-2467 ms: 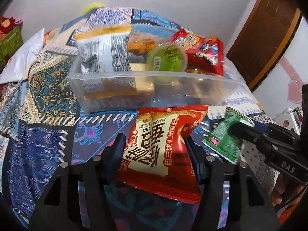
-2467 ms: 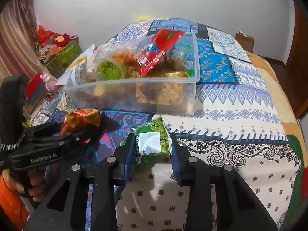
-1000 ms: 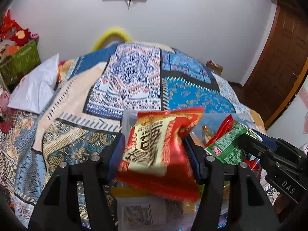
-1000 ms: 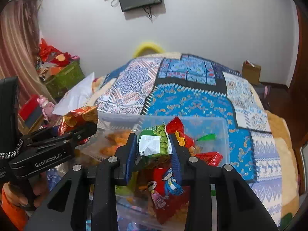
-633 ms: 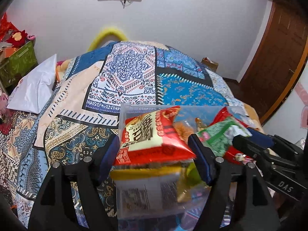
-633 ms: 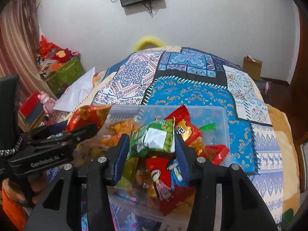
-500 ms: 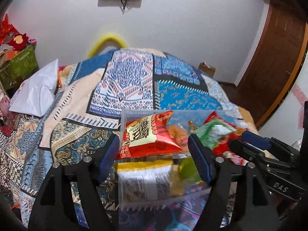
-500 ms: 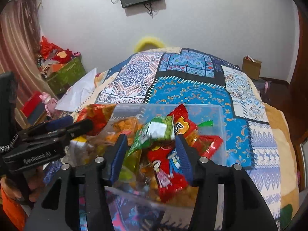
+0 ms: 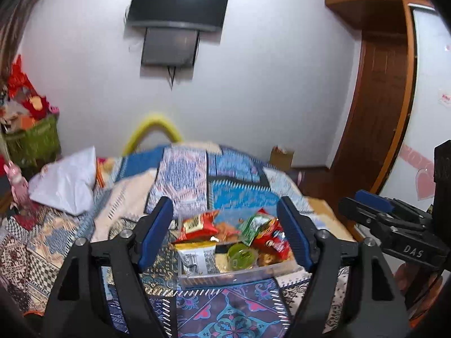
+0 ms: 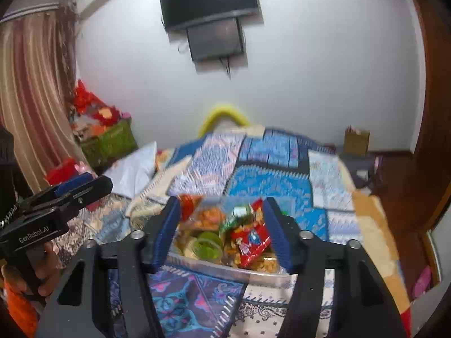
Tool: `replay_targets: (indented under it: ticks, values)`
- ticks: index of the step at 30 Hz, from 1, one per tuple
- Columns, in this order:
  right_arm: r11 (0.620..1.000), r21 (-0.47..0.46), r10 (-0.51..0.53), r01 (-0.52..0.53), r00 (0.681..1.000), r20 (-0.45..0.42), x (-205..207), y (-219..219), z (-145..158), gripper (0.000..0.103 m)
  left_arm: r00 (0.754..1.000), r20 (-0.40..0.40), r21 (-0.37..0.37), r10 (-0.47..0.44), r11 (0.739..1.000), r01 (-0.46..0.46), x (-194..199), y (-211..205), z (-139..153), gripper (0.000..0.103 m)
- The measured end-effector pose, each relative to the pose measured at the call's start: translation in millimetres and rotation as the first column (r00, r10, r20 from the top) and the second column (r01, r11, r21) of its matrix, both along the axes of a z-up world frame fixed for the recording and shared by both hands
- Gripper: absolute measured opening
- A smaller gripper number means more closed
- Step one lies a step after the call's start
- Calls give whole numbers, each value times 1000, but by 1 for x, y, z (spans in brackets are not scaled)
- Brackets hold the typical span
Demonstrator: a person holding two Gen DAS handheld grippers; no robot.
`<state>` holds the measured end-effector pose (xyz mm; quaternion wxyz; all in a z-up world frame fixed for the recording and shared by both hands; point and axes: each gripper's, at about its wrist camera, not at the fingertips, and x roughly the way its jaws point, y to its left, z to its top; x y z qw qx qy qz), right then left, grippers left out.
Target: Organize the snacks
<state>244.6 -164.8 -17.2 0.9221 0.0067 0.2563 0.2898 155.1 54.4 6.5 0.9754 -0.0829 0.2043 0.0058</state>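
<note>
A clear plastic bin [image 9: 239, 274] full of snack packs sits on the patterned bedspread; it also shows in the right wrist view [image 10: 214, 266]. The red and yellow snack bag [image 9: 196, 225] lies in the bin at its far left, and the green snack bag [image 9: 252, 228] lies among the packs to its right. A green jelly cup [image 9: 242, 256] sits near the front. My left gripper [image 9: 225, 233] is open and empty, held back and above the bin. My right gripper [image 10: 221, 232] is open and empty, also above the bin.
The patterned bedspread [image 9: 220, 315] covers the bed in front of the bin. A white pillow [image 9: 67, 180] lies at the left. A green basket [image 10: 108, 143] with red items stands by the curtain. A wooden door [image 9: 375, 118] is at the right.
Both grippers opened and let their snack bags fall into the bin, then drew back and up away from it. The bin now looks smaller and farther off.
</note>
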Motion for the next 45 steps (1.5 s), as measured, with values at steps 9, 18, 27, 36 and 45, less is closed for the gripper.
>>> replay_targets:
  ticks: [9,18,27,36,45]
  values:
    - [999,37,-31,26,989,145,-52,-13,35,89,993,115,30,9,999,-12,-53,-11,30,100]
    - [997,49,-62,54,982,179,-64,-15,36,103,992,129,69,8,997,-18,-67,-22,31,102]
    - [997,55,-59,50,985,165,-72,-22,31,103,992,124,61,6,998,-13,-71,-23,29,102]
    - [997,52,-57,49,985,161,-76,-24,29,103,994,112,64,5,998,-13,-68,-25,25,102]
    - [998,46,-51,45,988,146,-76,-25,26,103,995,103,54,6,998,-12,-66,-24,22,102]
